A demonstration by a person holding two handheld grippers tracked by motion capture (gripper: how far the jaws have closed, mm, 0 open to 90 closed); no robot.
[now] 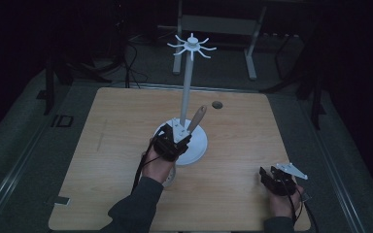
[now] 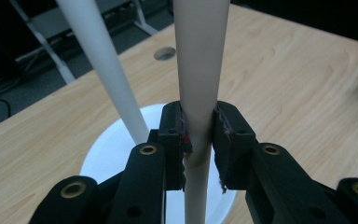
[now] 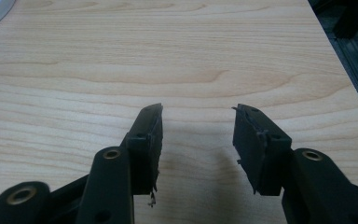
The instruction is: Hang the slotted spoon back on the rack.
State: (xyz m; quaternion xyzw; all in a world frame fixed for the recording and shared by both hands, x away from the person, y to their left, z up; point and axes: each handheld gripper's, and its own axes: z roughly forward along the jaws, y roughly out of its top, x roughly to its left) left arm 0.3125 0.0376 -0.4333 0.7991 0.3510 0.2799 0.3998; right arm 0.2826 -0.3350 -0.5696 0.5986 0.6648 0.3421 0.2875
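Observation:
A white stand rises from a round base on a thin pole to a crown of curved hooks. My left gripper hovers over that base, shut on a long utensil handle that slants up and to the right. In the left gripper view the pale handle runs up between the pressed pads of the left gripper, with the pole just to its left. My right gripper rests near the table's front right, open, and the right gripper has bare wood between its jaws.
The wooden table has a small round hole behind the stand. A small flat tag lies at the front left corner. Dark floor, cables and metal frame legs lie beyond the far edge.

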